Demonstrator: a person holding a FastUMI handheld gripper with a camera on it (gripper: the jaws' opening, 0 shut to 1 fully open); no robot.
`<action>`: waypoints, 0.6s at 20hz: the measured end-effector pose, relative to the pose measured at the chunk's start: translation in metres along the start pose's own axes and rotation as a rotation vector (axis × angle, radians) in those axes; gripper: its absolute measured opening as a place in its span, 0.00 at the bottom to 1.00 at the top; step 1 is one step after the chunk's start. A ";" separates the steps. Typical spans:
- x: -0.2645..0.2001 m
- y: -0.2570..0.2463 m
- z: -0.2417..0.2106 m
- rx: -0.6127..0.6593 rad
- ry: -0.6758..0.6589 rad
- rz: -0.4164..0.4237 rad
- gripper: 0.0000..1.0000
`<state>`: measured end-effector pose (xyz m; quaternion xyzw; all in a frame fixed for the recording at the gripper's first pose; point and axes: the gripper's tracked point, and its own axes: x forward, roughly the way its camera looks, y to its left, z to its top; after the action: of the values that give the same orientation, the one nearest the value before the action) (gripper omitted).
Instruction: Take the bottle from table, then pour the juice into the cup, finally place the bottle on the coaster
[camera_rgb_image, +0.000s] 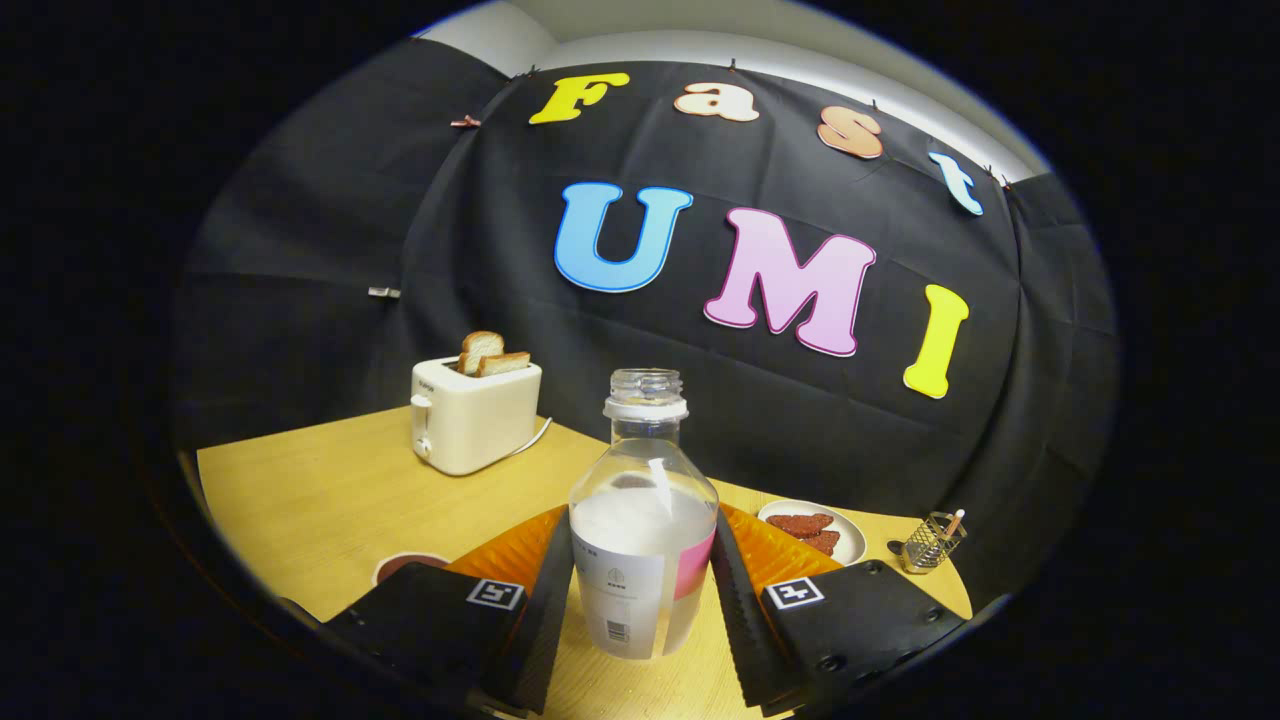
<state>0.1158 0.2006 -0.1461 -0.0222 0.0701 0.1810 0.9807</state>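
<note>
Both fingers of the gripper (643, 600) pressed against the sides of the bottle (643, 520), one on each flank, so the jaws were closed to roughly the bottle's width and held it between them. It stood upright, uncapped, its base just above or on the wooden table (320, 500) (which of the two could not be told). Pale, cloudy juice filled it to about the shoulder, the neck above being clear and empty, and a white label with a pink patch wrapped the lower body.

Beside the near finger on the left, a dark round rim (408, 566) peeked out, too hidden to say whether cup or coaster. Further off on that side stood a cream toaster (474, 415) with two slices of toast (490, 353) sticking up from its slots. Beyond the other finger lay a white plate (845, 540) carrying reddish-brown pieces of food, and near it a small wire basket (930, 545) holding a thin stick-like item.
</note>
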 end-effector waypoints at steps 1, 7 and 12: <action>0.007 -0.008 0.001 0.022 -0.011 -0.010 0.72; 0.056 -0.034 -0.021 0.135 -0.039 -0.017 0.73; 0.089 -0.050 -0.058 0.158 -0.023 -0.020 0.73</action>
<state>0.2082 0.1811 -0.2155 0.0565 0.0728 0.1653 0.9819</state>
